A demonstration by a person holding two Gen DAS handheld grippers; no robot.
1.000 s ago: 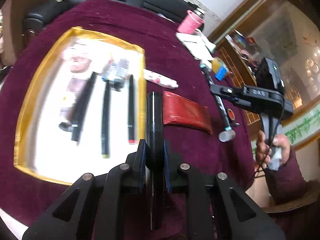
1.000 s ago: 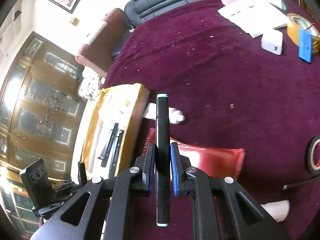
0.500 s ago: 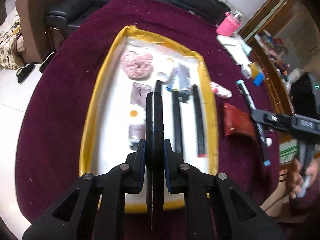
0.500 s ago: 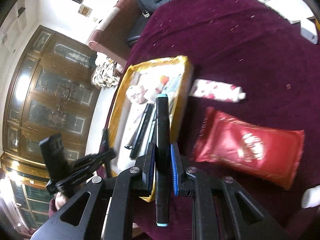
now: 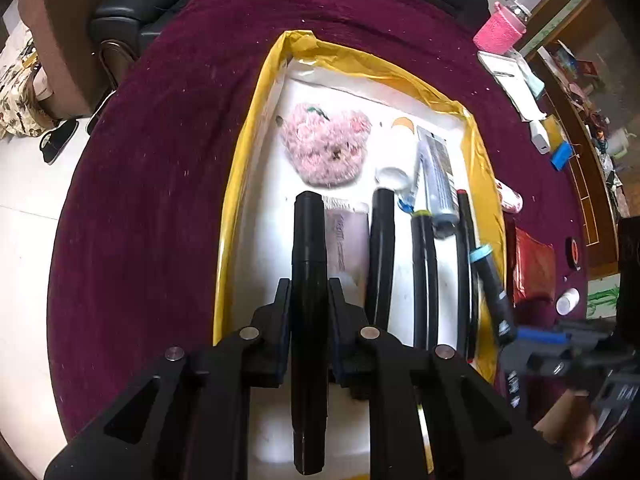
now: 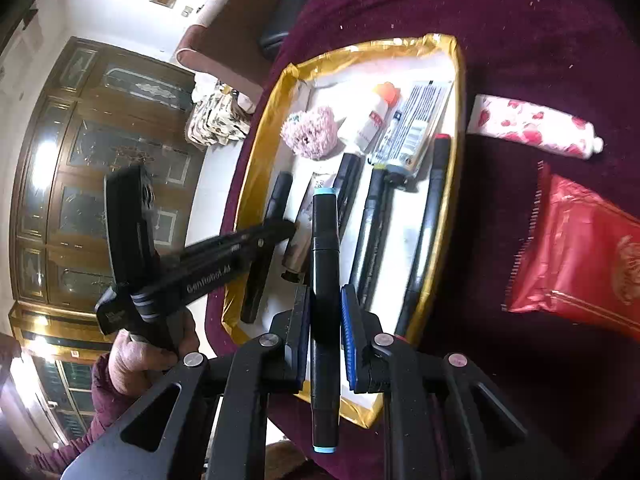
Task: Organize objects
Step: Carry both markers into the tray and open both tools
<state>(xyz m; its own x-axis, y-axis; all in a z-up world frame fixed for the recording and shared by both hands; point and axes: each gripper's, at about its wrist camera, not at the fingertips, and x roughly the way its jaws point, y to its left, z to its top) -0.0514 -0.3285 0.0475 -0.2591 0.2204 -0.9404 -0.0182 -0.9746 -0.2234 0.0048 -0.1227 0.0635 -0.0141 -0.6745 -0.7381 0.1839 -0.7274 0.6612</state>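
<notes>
A gold-rimmed white tray (image 5: 236,184) (image 6: 256,168) lies on the maroon table. It holds a pink fluffy pad (image 5: 326,146), tubes and several black markers (image 5: 382,256). My left gripper (image 5: 308,304) is shut on a thick black marker (image 5: 308,248) and holds it over the tray's left part. My right gripper (image 6: 325,312) is shut on a black marker with light blue caps (image 6: 325,264) above the tray's near end. The right gripper also shows in the left wrist view, at the tray's right rim, with its blue-capped marker (image 5: 494,292).
Right of the tray lie a red packet (image 6: 580,264) (image 5: 534,268) and a white tube with red hearts (image 6: 532,126). A pink cup (image 5: 498,30), papers, tape and a small white bottle (image 5: 567,301) sit at the table's right side. Chairs stand beyond the far edge.
Both grippers have moved in over the tray with their markers. The tray now fills the middle of both views, and the right gripper has come close beside the left one.
</notes>
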